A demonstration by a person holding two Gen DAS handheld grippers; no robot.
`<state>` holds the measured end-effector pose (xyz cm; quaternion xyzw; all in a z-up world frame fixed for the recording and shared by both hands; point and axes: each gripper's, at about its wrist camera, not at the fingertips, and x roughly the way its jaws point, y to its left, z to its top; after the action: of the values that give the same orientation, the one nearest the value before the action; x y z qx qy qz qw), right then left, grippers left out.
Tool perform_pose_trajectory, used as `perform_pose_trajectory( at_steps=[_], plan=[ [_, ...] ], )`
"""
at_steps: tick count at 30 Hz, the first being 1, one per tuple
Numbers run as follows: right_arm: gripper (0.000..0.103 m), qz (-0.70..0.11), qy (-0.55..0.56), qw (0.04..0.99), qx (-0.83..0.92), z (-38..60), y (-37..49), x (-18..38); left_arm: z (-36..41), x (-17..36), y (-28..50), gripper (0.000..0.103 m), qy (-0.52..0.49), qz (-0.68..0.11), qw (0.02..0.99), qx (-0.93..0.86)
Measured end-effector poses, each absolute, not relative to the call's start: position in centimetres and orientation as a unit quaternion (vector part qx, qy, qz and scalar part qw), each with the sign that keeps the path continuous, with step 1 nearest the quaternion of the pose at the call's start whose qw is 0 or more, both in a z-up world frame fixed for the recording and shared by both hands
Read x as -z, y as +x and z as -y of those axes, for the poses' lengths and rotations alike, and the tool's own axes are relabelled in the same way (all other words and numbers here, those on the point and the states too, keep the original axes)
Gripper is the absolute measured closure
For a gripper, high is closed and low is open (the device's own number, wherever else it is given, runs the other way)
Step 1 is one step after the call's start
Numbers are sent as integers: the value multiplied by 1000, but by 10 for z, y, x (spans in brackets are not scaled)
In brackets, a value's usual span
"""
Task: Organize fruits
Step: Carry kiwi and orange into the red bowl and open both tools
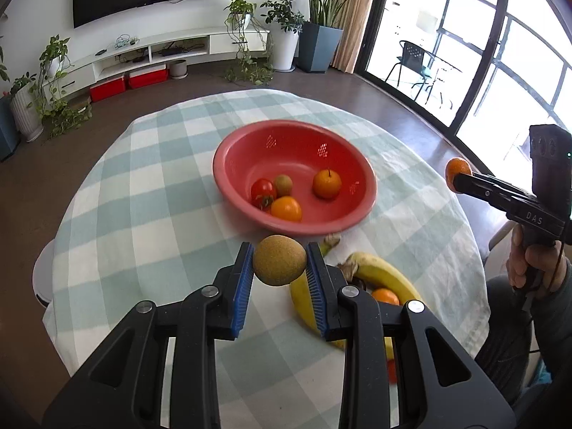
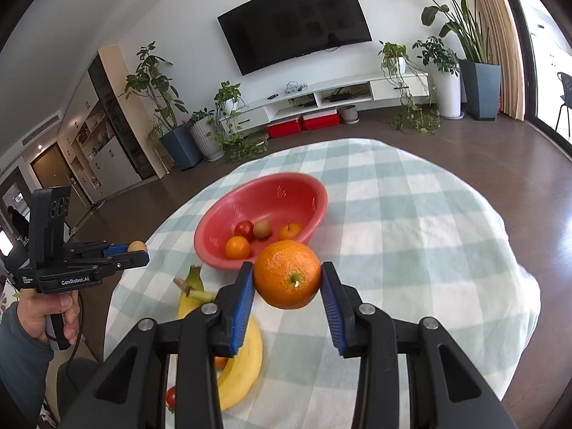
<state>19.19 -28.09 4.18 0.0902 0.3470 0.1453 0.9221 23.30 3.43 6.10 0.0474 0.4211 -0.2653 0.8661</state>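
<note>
Both grippers carry fruit toward the red bowl at 12 o'clock. The left gripper clamps a brown kiwi; the right gripper clamps an orange. Next, I think, each must move above the bowl and let go.

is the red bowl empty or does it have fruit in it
Not empty: the red bowl holds four fruits, including a tomato and a stemmed orange.

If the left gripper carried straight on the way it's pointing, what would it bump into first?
Probably the near rim of the red bowl: the left gripper, clamping a kiwi, points at it, though its height above the rim is unclear.
</note>
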Motion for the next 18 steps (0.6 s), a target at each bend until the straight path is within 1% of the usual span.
perform_pose_trajectory(
  at_steps=[3, 6, 12, 18],
  plan=[
    [63, -341, 59, 926, -153, 271, 213, -55, -21, -68, 260, 76, 54, -421, 865, 267],
    [63, -350, 30, 922, -163, 254, 240, -55, -5, -69, 286, 76, 63, -423, 863, 269],
    [63, -393, -18, 901, -182, 217, 281, -27, 31, -48, 317, 76, 94, -438, 851, 274],
    [63, -424, -50, 885, -185, 200, 296, 3, 57, -19, 327, 76, 125, -449, 841, 276]
  ],
)
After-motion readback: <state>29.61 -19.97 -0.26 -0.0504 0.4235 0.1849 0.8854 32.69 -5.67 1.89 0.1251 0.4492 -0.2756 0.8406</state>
